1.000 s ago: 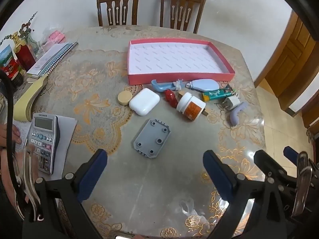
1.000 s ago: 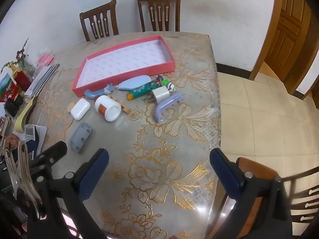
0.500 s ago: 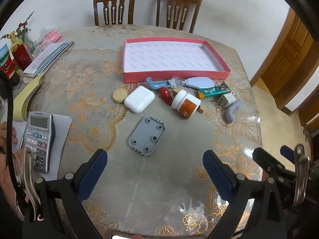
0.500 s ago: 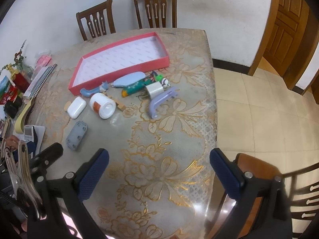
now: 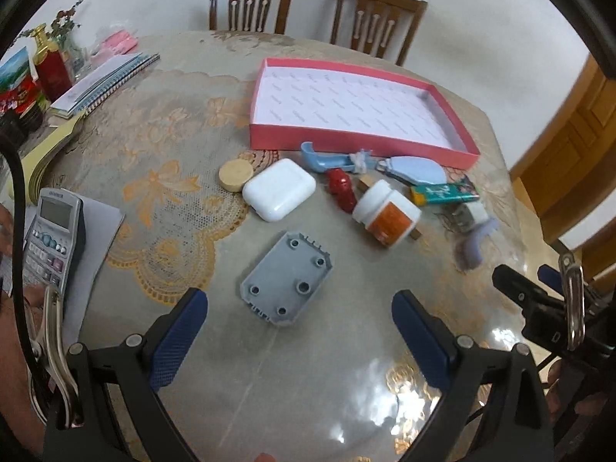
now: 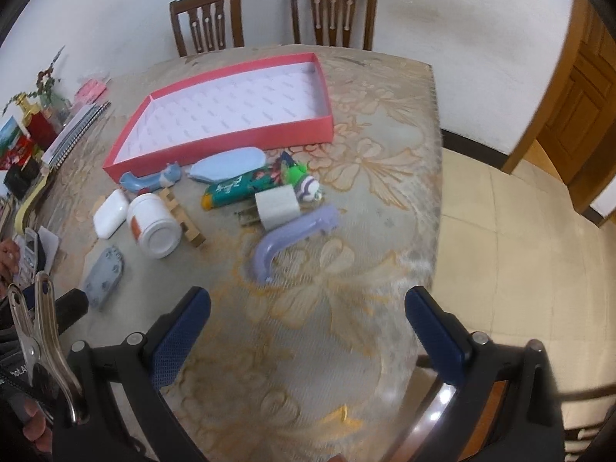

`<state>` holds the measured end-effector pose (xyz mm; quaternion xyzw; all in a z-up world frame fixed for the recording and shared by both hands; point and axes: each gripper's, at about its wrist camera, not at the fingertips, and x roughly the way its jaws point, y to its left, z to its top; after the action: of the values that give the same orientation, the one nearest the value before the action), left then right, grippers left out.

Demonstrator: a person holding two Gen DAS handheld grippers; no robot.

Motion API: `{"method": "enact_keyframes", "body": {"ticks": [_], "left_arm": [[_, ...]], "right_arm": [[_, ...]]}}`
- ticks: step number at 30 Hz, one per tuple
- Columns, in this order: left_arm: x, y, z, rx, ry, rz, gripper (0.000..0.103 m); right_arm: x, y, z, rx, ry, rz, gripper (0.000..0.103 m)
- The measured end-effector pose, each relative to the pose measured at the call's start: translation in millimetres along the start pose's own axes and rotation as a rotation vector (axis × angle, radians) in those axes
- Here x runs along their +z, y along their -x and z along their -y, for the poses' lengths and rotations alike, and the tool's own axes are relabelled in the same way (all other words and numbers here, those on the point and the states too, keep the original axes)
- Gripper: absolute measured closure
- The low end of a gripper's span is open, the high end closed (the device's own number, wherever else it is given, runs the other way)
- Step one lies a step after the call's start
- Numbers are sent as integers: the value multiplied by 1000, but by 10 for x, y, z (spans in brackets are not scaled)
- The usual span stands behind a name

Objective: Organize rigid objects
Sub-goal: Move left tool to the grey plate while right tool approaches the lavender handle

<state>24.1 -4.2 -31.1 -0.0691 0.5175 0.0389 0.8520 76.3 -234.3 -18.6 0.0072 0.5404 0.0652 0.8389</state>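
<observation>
An empty pink tray [image 5: 358, 141] [image 6: 215, 153] lies at the table's far side. In front of it lie a grey plate with holes [image 5: 285, 278] [image 6: 104, 271], a white case [image 5: 279, 189] [image 6: 111, 213], a white jar [image 5: 387, 212] [image 6: 154, 225], a green tube [image 5: 442, 193] [image 6: 242, 186], a lilac handle [image 6: 290, 236] and several small items. My left gripper [image 5: 296, 338] is open and empty, just short of the grey plate. My right gripper [image 6: 308, 331] is open and empty, short of the lilac handle.
A calculator [image 5: 52, 231], notebooks [image 5: 104, 82] and red boxes [image 5: 50, 69] sit at the left. Two wooden chairs [image 5: 250, 4] stand behind the table. The table's right edge [image 6: 435, 192] drops to a tiled floor.
Both grippers have moved forward toward the objects, which now look larger. Their jaws have stayed open. No object has moved.
</observation>
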Motion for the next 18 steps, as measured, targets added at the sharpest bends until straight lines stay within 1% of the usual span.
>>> {"method": "enact_keyframes", "body": {"ticks": [5, 7, 12, 13, 15, 16, 17, 18], "left_arm": [[13, -189, 70, 72, -20, -7, 4], [9, -251, 97, 77, -26, -9, 5], [-9, -430, 137, 97, -68, -29, 12], [-10, -463, 144, 100, -70, -32, 12], [-10, -525, 122, 96, -57, -34, 14], [-2, -539, 105, 81, -40, -27, 14], [15, -549, 101, 85, -28, -20, 15], [32, -561, 103, 83, -26, -17, 15]], "right_arm": [[104, -196, 20, 25, 52, -7, 0], [156, -268, 40, 28, 72, -4, 0], [241, -412, 98, 42, 101, -12, 0], [250, -421, 90, 37, 111, -2, 0], [263, -454, 74, 34, 133, 0, 0], [254, -454, 71, 32, 139, 2, 0], [255, -461, 63, 29, 145, 4, 1], [248, -455, 53, 27, 146, 6, 3]]}}
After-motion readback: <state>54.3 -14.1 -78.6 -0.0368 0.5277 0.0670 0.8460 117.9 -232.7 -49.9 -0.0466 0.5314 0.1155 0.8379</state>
